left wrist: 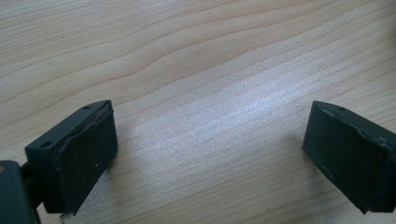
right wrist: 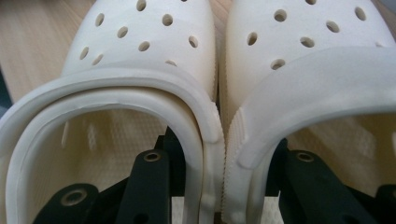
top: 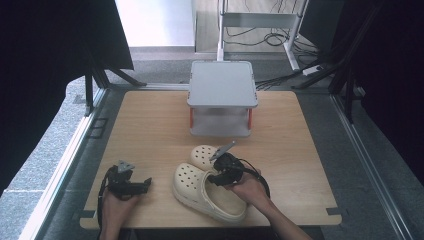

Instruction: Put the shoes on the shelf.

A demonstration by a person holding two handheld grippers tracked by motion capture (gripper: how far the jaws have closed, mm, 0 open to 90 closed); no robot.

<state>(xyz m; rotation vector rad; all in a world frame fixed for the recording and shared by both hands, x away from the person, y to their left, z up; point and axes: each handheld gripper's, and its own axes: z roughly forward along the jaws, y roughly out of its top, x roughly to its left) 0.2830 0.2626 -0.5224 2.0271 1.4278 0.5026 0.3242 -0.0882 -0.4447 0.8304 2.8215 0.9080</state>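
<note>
While the right gripper [right wrist: 219, 186] pinches both clogs' [right wrist: 219, 93] touching inner walls, left gripper [left wrist: 210, 154] fingers gape over bare table [left wrist: 187, 56].

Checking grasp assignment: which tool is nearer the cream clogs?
Right. The right tool has one jaw inside each of the cream clogs, pinching their inner walls together; the left tool rests open on the table, apart.
</note>
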